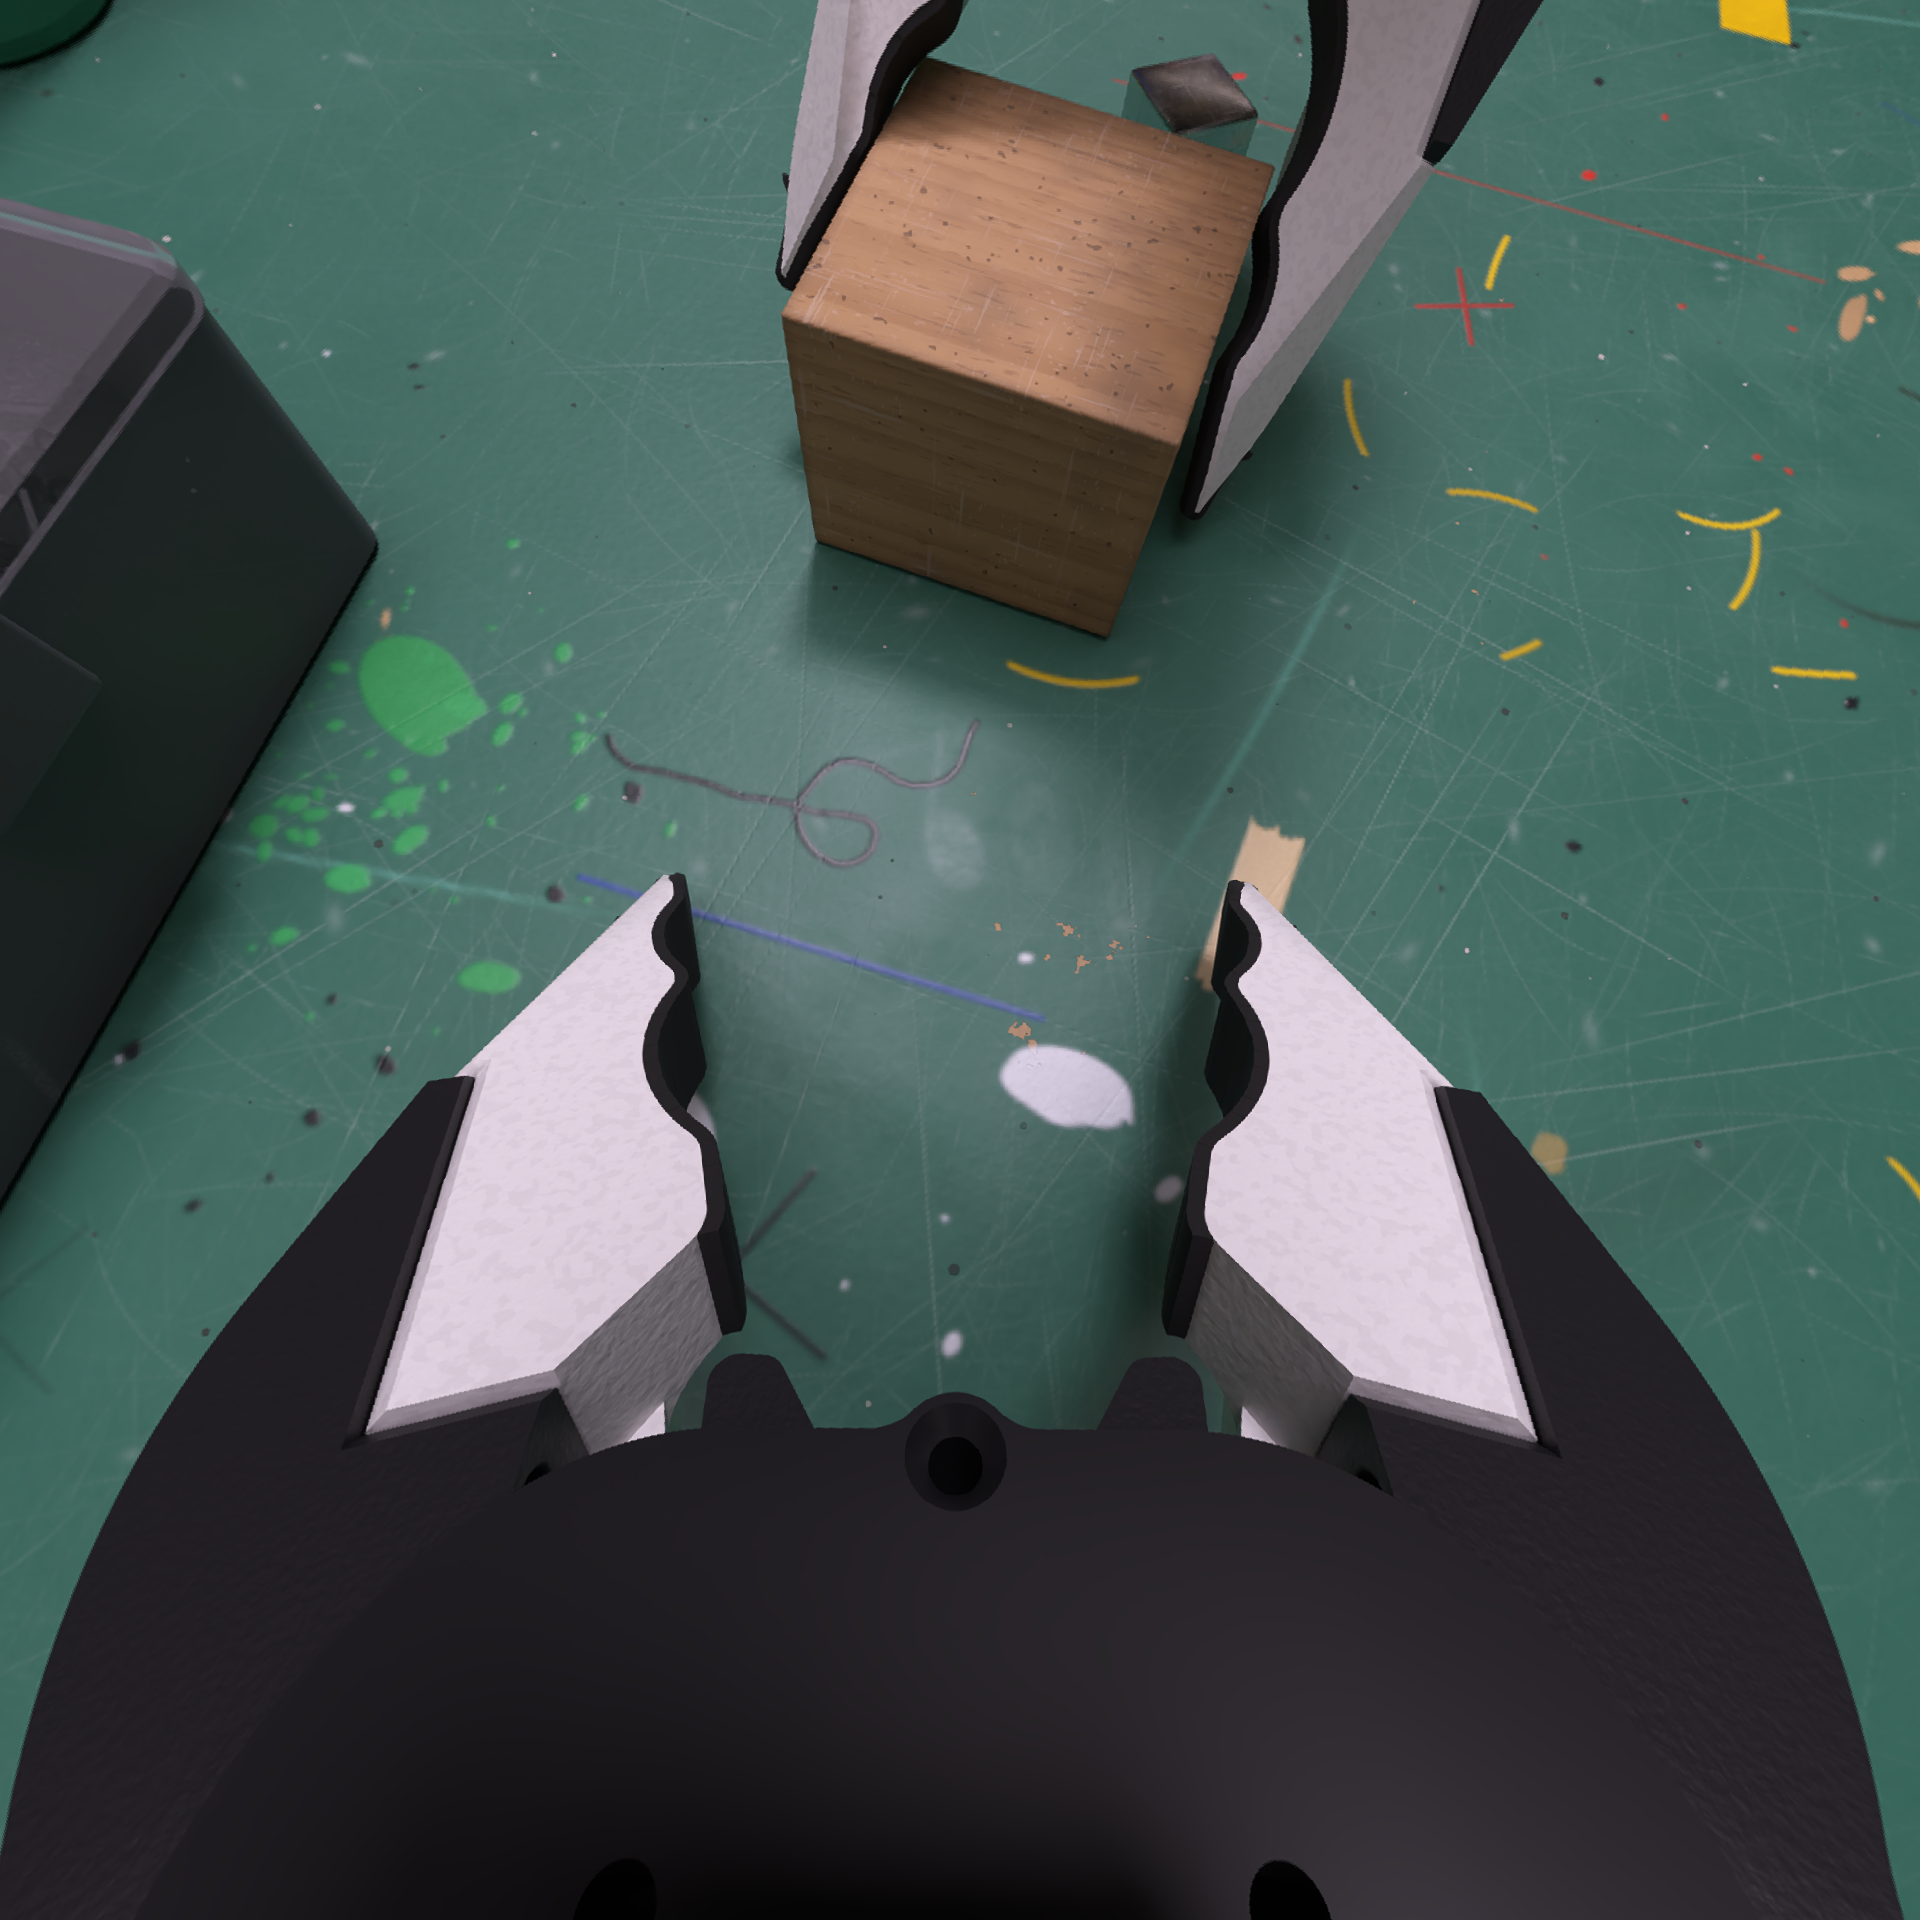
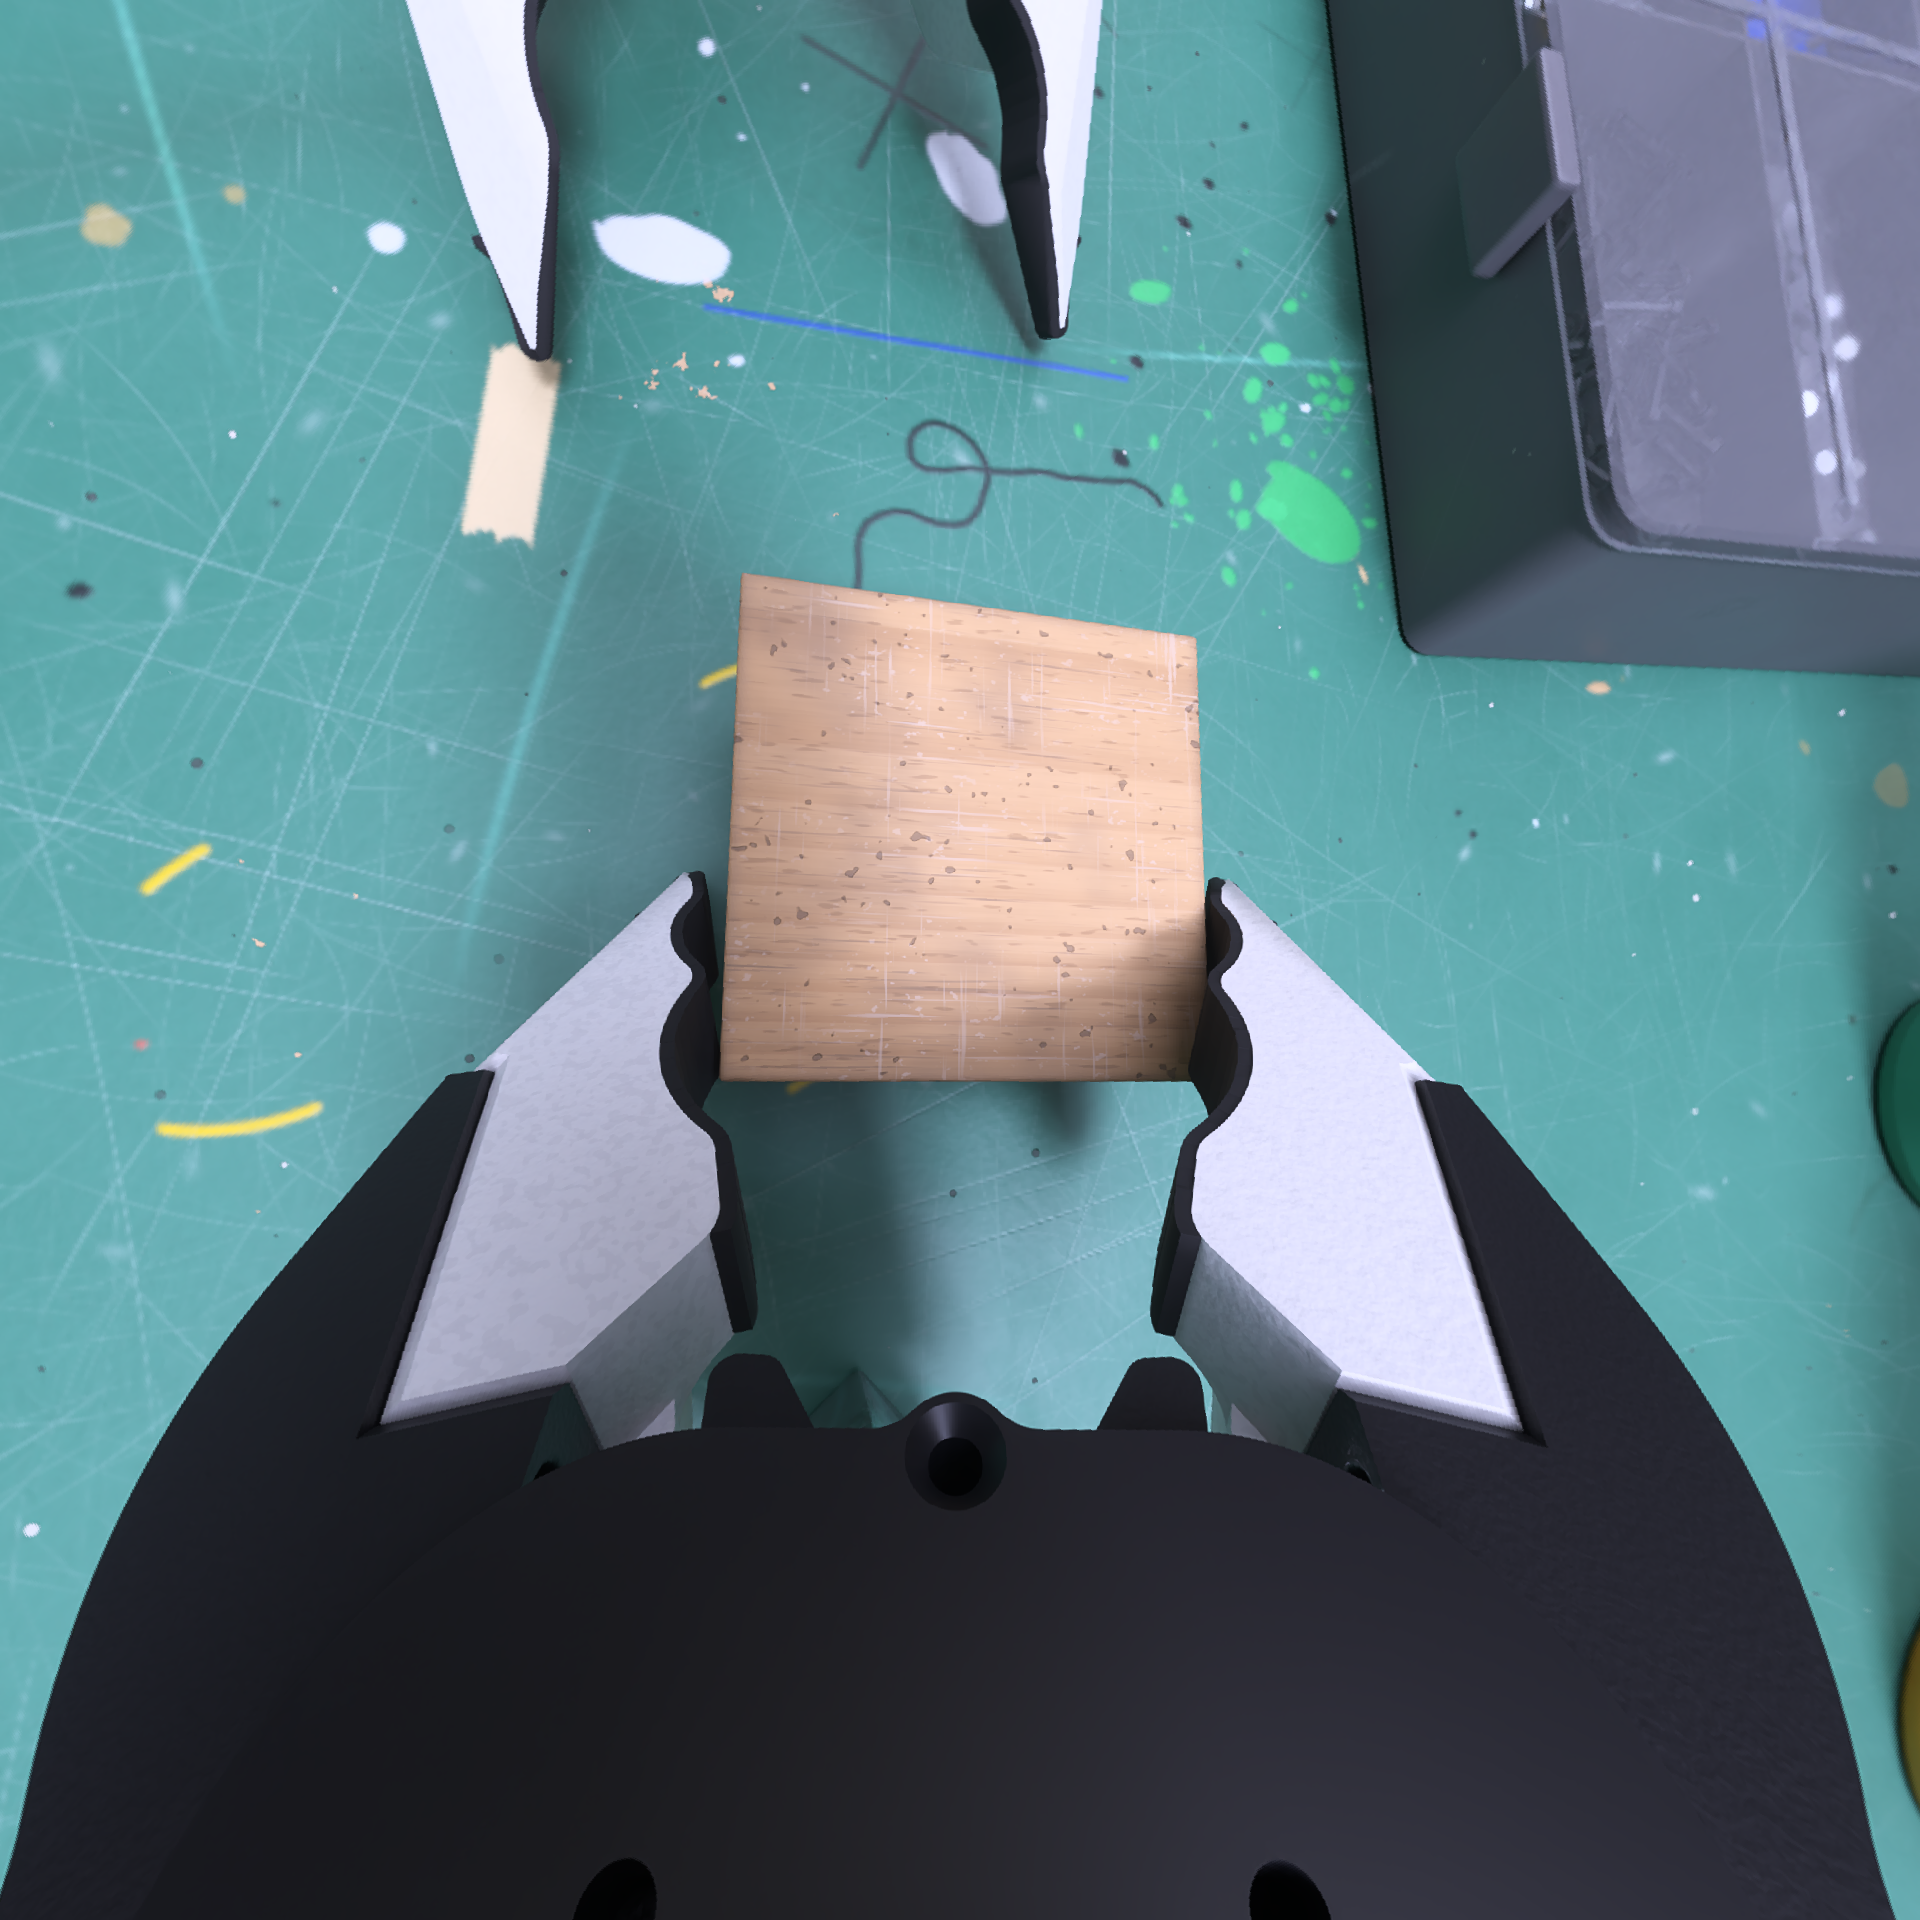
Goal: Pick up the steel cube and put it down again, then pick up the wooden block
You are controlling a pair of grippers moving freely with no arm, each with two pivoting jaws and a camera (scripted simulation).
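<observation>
The right tool, part-open with both pads against the sides of the wooden block on the green desk, seems to be starting the second pick, so next comes a firm squeeze and straight lift, while the left tool hangs wide and empty, the steel cube set down beyond.

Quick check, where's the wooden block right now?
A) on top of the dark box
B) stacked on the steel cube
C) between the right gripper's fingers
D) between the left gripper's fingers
C: the right gripper has a finger on each side of the wooden block, while the left gripper is open over bare mat and the steel cube sits behind the block.
</observation>
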